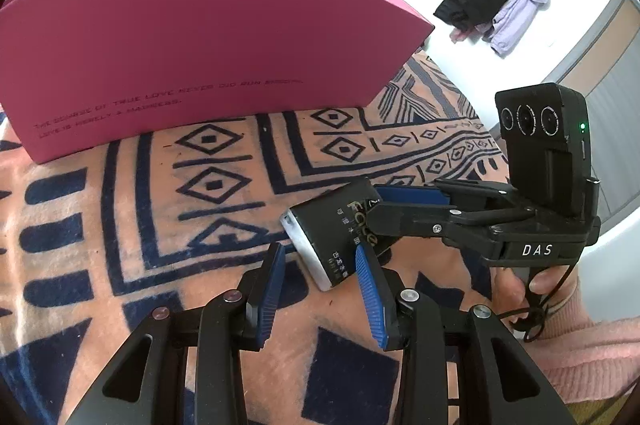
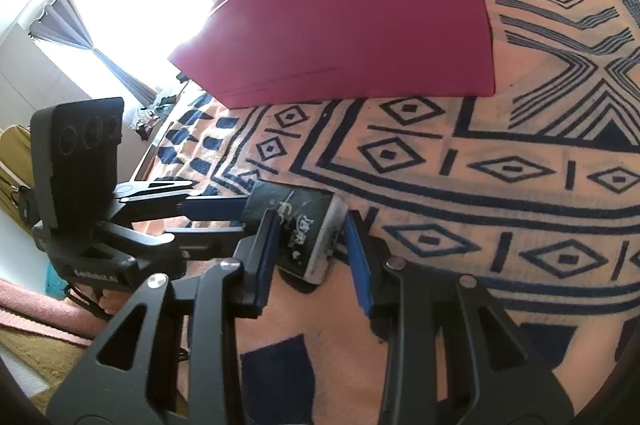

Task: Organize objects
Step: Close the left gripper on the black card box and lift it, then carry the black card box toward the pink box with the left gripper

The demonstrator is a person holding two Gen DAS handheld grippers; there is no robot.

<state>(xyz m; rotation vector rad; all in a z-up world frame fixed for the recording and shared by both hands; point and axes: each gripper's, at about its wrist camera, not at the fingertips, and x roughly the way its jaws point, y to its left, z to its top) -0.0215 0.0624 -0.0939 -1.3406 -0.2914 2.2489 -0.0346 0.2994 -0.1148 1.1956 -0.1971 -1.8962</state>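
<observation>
The little black pack [image 1: 335,225] with the silvery edge is lying flat on the patterned bed blanket [image 1: 168,193], a bit in front of the big pink box [image 1: 192,49] that I'm guessing is where it's headed. I'm working both tools on it at once here. The right gripper [image 1: 374,203] is coming in from the side and its fingers are straddling the far corner of the pack; in the left wrist view they look closed down onto it, and in the right wrist view one blue pad is against the pack's face while the other looks a hair off the silvery edge, so I'm calling it a pinch but not a super confident one. The left gripper [image 1: 320,289] is sitting just short of the near end, fingers partly spread with nothing between them yet. No earlier shot to compare, so that's all I've got. For doing this step well, I'm thinking: keep the right pinch square across the thin sides so the pack isn't twisting out, lift slowly off the soft blanket, and use the left one to steady the near end before carrying it over the box wall.
</observation>
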